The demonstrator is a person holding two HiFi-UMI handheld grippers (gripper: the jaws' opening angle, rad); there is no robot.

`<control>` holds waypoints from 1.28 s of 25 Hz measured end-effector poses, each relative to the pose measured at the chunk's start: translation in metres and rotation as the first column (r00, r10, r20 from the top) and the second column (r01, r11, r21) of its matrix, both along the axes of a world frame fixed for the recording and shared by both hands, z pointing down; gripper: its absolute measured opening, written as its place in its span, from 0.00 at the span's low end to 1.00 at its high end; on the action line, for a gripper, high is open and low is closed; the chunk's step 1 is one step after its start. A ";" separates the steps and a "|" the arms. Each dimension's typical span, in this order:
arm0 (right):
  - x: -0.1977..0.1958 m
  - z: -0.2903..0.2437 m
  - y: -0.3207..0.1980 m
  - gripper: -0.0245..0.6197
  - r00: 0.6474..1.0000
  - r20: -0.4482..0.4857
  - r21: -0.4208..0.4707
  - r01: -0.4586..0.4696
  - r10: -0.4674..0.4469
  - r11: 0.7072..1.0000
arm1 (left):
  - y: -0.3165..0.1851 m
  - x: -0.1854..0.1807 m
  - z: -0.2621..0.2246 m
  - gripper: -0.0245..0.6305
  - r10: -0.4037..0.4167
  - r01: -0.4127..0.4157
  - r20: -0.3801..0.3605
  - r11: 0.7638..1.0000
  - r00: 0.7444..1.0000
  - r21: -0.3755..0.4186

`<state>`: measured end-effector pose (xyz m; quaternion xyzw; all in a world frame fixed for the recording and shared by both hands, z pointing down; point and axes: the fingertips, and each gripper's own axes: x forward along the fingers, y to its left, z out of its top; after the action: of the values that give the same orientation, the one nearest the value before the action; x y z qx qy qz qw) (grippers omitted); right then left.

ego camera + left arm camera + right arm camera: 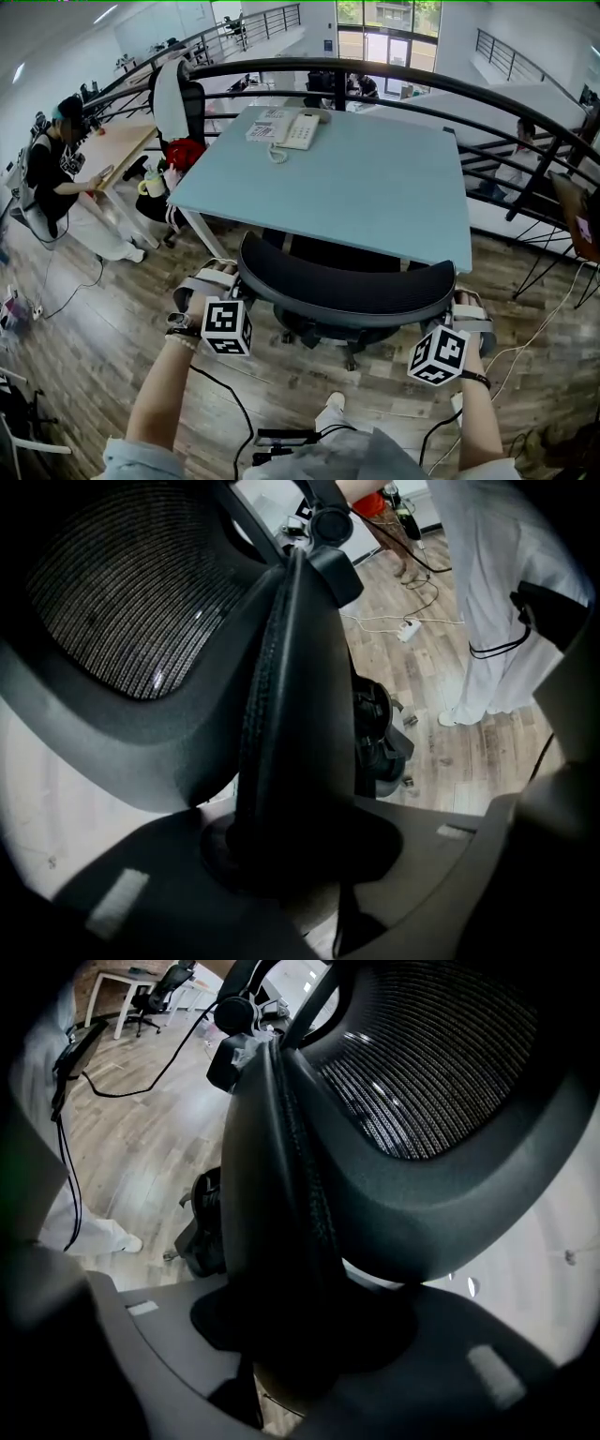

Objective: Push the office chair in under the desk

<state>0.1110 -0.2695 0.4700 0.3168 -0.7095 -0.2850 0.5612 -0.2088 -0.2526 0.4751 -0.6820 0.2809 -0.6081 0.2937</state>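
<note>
The black mesh office chair stands at the near edge of the light blue desk, its seat partly under the top. My left gripper is shut on the left edge of the chair's backrest. My right gripper is shut on the backrest's right edge. In the left gripper view the dark rim fills the gap of the left gripper. In the right gripper view the rim likewise sits deep inside the right gripper. The chair's wheeled base shows below the backrest.
A white desk phone lies at the desk's far left corner. A black railing curves behind and to the right of the desk. At the left, a person sits at a wooden desk. Cables trail over the wood floor.
</note>
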 end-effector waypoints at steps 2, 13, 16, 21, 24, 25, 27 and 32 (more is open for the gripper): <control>-0.001 0.001 -0.011 0.35 1.000 -0.002 -0.003 -0.005 0.005 1.000 | -0.013 -0.002 0.001 0.18 0.006 -0.006 0.000 1.000 1.000 -0.001; -0.002 0.002 -0.066 0.35 0.999 -0.003 -0.005 -0.044 0.044 0.999 | -0.080 -0.002 0.001 0.18 0.048 -0.048 0.005 0.999 0.999 -0.007; -0.005 0.003 -0.073 0.35 0.998 -0.003 -0.004 -0.058 0.058 0.998 | -0.091 -0.006 0.003 0.18 0.063 -0.063 0.005 0.998 0.998 -0.009; -0.009 0.003 -0.086 0.35 0.997 -0.005 -0.003 -0.080 0.080 0.997 | -0.111 -0.010 0.004 0.18 0.090 -0.090 0.003 0.996 0.996 -0.007; -0.011 0.002 -0.092 0.35 0.995 -0.005 -0.003 -0.096 0.096 0.995 | -0.122 -0.011 0.003 0.18 0.102 -0.102 0.003 0.995 0.995 -0.008; -0.011 0.003 -0.095 0.35 0.995 -0.007 -0.005 -0.101 0.100 0.995 | -0.126 -0.011 0.003 0.18 0.109 -0.109 0.003 0.994 0.994 -0.009; -0.010 0.003 -0.101 0.35 0.994 -0.010 -0.008 -0.109 0.109 0.994 | -0.135 -0.011 0.004 0.18 0.123 -0.123 0.005 0.992 0.992 -0.011; -0.012 0.003 -0.114 0.35 0.992 -0.009 -0.005 -0.127 0.127 0.992 | -0.154 -0.012 0.004 0.18 0.145 -0.145 0.006 0.989 0.989 -0.003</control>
<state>0.0987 -0.3837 0.4735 0.3585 -0.6863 -0.2484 0.5821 -0.2213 -0.4069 0.4792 -0.6991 0.2288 -0.5875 0.3372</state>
